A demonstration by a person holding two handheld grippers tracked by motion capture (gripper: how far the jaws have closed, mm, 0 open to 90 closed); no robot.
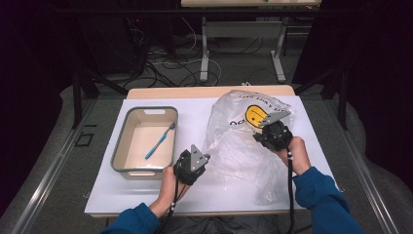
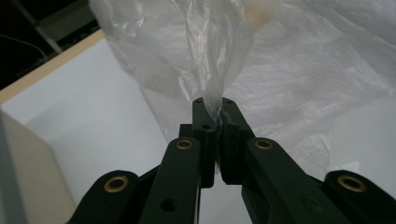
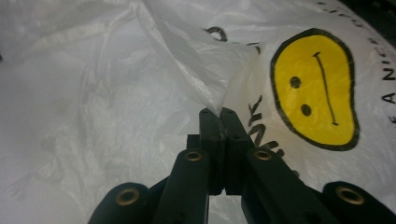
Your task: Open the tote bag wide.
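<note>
Plastic bag [image 1: 246, 146] on white surface [image 1: 195, 122], long axis near-to-far, smiley print at far end, mouth edges lifted. Left claw [image 2: 213, 108] clamped on bag film; right claw [image 3: 218, 114] likewise.

plastic bag [image 1: 246, 146] contents can't be judged, film too crinkled and cloudy. print on it is cut by folds, lettering unreadable in the high view. right gripper [image 1: 269, 127] fingers sit behind bag film there. bag edges run off frame in both gripper views. bin [image 2: 23, 172] cropped at the frame edge in the left gripper view (one wall visible). toothbrush [image 1: 160, 141] bristles too small to make out.
</note>
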